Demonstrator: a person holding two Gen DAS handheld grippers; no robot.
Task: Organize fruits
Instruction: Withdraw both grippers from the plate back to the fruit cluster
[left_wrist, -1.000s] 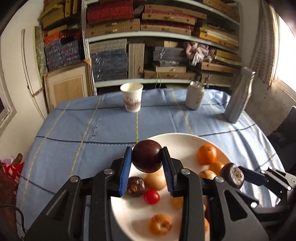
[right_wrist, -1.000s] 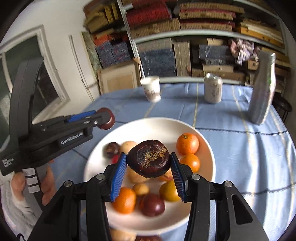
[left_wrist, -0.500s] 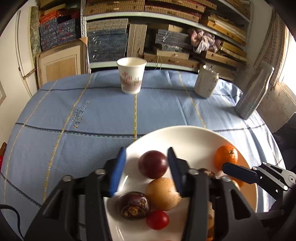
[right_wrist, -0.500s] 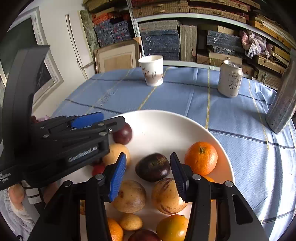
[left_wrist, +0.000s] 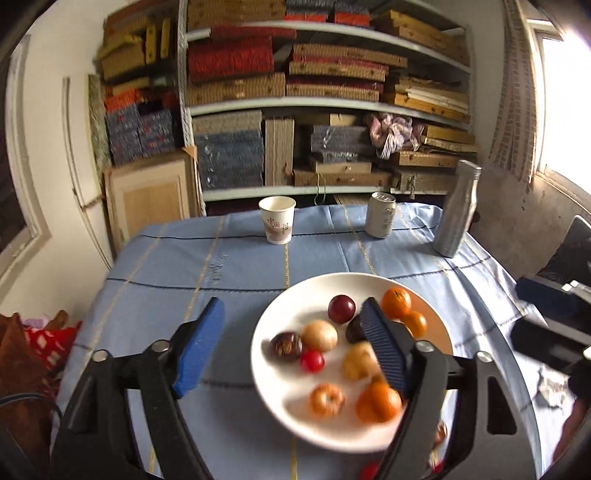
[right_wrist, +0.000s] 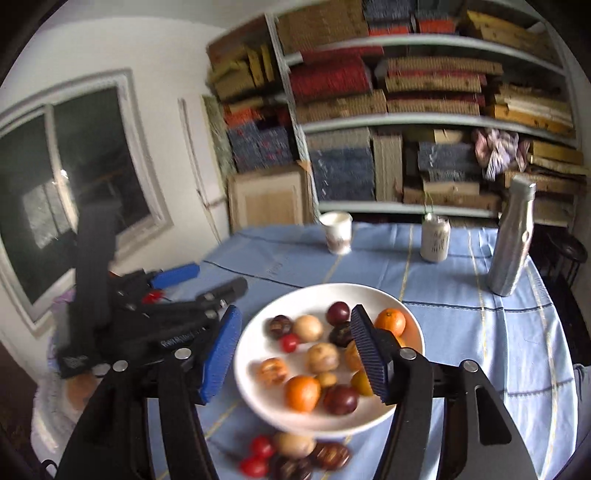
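Observation:
A white plate (left_wrist: 306, 299) on the blue tablecloth holds several fruits. A smooth dark red plum (left_wrist: 341, 308) lies at its far side, and beside it a wrinkled dark passion fruit (left_wrist: 354, 329) is half hidden by my left finger. My left gripper (left_wrist: 291, 343) hovers above the plate's near left, jaws opening, nothing between them. My right gripper (right_wrist: 295, 354) hangs above the plate (right_wrist: 306, 301), jaws opening and empty. From there the plum (right_wrist: 338, 312), the passion fruit (right_wrist: 340, 336) and the left gripper (right_wrist: 207, 282) show.
Oranges (left_wrist: 396, 302), tan fruits and a cherry tomato (left_wrist: 312, 361) fill the plate. Loose tomatoes (right_wrist: 262, 446) and dark fruits (right_wrist: 328, 456) lie on the cloth in front of it. A paper cup (left_wrist: 277, 219), a can (left_wrist: 380, 216) and a steel bottle (left_wrist: 456, 208) stand at the far edge.
Both grippers let their dark fruits go onto the plate, opened wider, and drew back and up. The plum and the passion fruit now rest among the other fruits.

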